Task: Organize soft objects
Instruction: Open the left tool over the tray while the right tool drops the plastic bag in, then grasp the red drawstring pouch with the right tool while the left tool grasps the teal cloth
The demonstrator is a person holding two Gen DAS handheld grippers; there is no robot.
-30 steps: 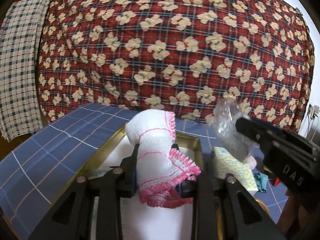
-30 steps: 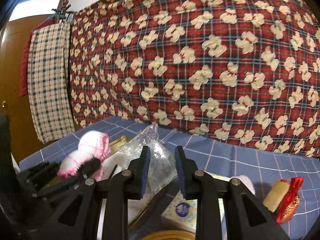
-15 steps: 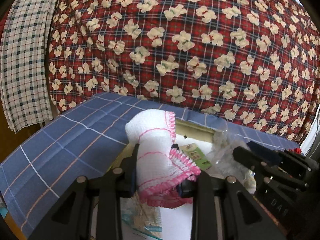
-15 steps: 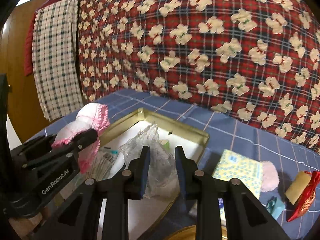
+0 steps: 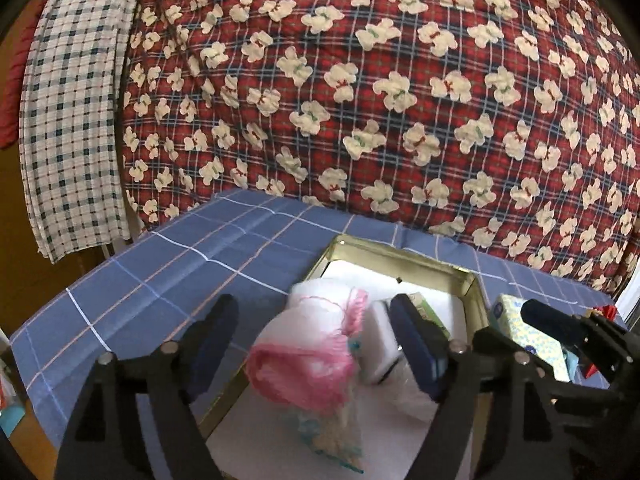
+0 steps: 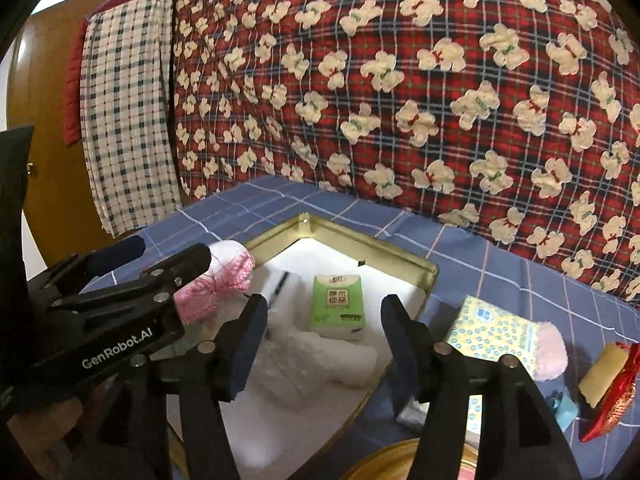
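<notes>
**Both loads let go over the gold tin**

The rolled white cloth with pink crocheted edging (image 5: 316, 344) lies blurred between the jaws of the left hand-held gripper (image 5: 312, 344), which have just been opening and now stand wide, their pads clear of it; it looks to be dropping onto the left rim of the shallow gold-rimmed metal tin with a white liner (image 6: 400, 254). The right hand-held gripper (image 6: 324, 344) has likewise just been opening; its jaws stand moderately wide with nothing pressed between them, and the crumpled clear plastic bag (image 6: 316, 364) lies on the liner below, near the green paper-tissue packet (image 6: 338, 306).

To finish this step well, I would keep both sets of jaws spread and draw them straight back and up, so no pad snags the cloth's fringe or drags the light bag out again. The cloth sits close to the rim, so it may need a nudge inward.

Outside the tin, on the counter under its blue checked tablecloth (image 5: 168, 276), wait a yellow dotted tissue pack (image 6: 496, 336), a pink fluffy pad (image 6: 552, 356), and a red ornament (image 6: 616, 396). Behind hangs a red plaid blanket with cream bears (image 5: 400, 80), a checked towel (image 5: 72, 120) beside it, and a wooden door (image 6: 44, 160).
</notes>
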